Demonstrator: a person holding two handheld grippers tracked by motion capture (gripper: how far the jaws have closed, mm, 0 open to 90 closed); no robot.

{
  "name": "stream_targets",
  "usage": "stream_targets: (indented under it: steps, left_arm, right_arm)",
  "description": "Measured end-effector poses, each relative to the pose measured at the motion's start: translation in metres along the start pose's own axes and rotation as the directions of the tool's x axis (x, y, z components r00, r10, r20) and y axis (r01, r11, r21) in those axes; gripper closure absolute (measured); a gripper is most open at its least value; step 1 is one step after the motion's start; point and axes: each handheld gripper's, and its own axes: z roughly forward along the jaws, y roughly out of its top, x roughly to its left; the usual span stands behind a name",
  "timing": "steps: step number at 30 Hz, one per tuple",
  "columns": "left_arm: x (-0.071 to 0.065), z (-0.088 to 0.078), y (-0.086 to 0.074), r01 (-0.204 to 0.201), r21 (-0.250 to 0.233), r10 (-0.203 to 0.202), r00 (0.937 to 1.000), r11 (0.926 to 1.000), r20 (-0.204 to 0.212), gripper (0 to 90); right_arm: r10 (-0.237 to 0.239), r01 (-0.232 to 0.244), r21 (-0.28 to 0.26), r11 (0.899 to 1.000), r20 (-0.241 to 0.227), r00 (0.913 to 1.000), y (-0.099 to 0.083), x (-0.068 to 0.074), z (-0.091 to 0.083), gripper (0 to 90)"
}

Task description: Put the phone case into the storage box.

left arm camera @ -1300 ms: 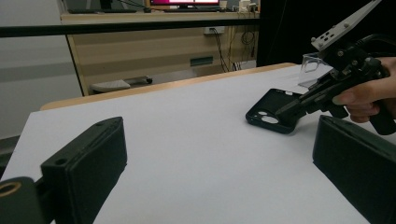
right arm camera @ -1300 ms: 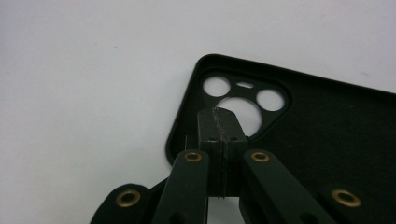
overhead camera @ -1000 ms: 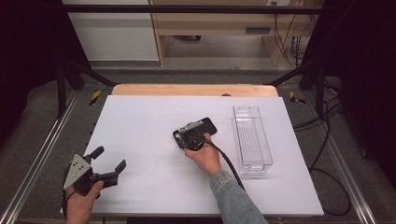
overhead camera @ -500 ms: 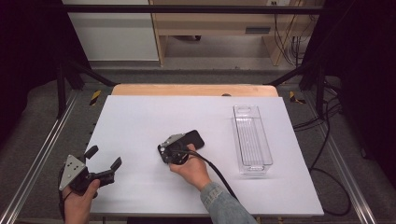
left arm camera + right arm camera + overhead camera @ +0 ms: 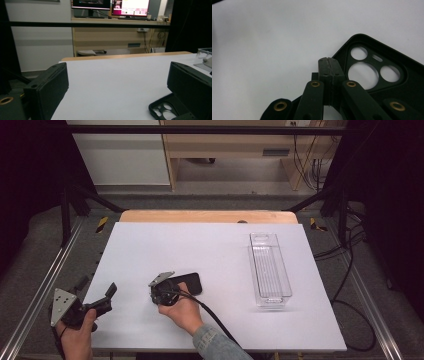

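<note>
**Ana:** White sheet over the counter point(image 5: 150, 245), a wooden edge at the far side, dark floor and cables all round. Where is the phone case point(image 5: 188, 283)?

**Ben:** Flat on the sheet, well to the near-left of the clear tray point(image 5: 270, 270). The right claw point(image 5: 172, 287) has its jaws pressed together and lies against the case's camera-hole end; whether it pinches the rim I cannot tell.

**Ana:** And its long axis?

**Ben:** It runs from that claw towards the tray, slightly tilted. So the case lies straight ahead of the right claw, on the tray side.

**Ana:** The left claw point(image 5: 95, 292)?

**Ben:** Jaws spread wide, nothing between them, farther from the tray than the case is. The right hand is much the nearer.

**Ana:** Any writing?

**Ben:** None legible: no brand on the case, and the monitors beyond are too blurred.
</note>
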Motion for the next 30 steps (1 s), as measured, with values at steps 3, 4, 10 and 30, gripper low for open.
stream_targets:
  steps: [3,4,10,30]
  left_arm:
    - [0.002,-0.002,0.000,0.005,-0.008,-0.005,0.9999,1.0000,-0.014,4.1]
    - [0.002,-0.002,0.000,0.005,-0.008,-0.005,0.9999,1.0000,-0.014,4.1]
    - [0.000,-0.001,0.000,0.008,-0.003,-0.008,1.0000,1.0000,-0.004,4.1]
    - [-0.004,0.004,-0.002,-0.007,0.025,0.006,0.9990,0.9997,0.044,4.1]
  right_arm:
    - [0.014,-0.014,-0.020,1.000,0.028,0.9995,0.006,0.005,0.009,90.0]
    - [0.014,-0.014,-0.020,1.000,0.028,0.9995,0.006,0.005,0.009,90.0]
    - [0.035,-0.034,-0.042,0.999,0.033,0.9988,0.009,0.003,0.012,90.0]
    - [-0.033,0.041,-0.100,0.994,0.081,0.9962,0.013,-0.016,-0.033,90.0]
